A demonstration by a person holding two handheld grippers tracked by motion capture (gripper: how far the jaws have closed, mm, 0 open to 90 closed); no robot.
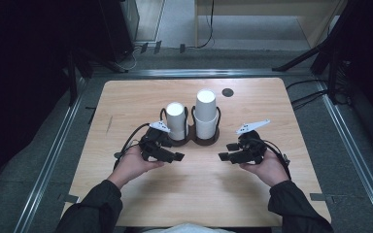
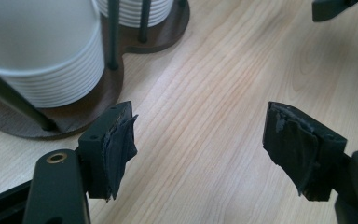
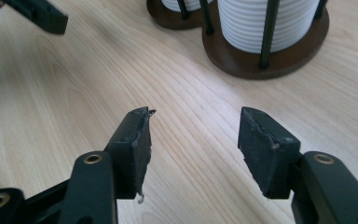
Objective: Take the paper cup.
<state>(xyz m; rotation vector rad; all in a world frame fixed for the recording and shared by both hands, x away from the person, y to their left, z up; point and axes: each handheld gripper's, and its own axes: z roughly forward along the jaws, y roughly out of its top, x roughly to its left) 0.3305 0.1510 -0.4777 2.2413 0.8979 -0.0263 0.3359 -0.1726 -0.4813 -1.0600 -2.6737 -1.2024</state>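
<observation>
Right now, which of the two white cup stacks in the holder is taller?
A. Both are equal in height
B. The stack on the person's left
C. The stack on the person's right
C: in the high view the right stack rises clearly above the left stack, though both sit in the same dark holder.

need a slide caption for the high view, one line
Person holds the left gripper and right gripper open above a wooden table, facing two white cup stacks in a dark holder.
</observation>
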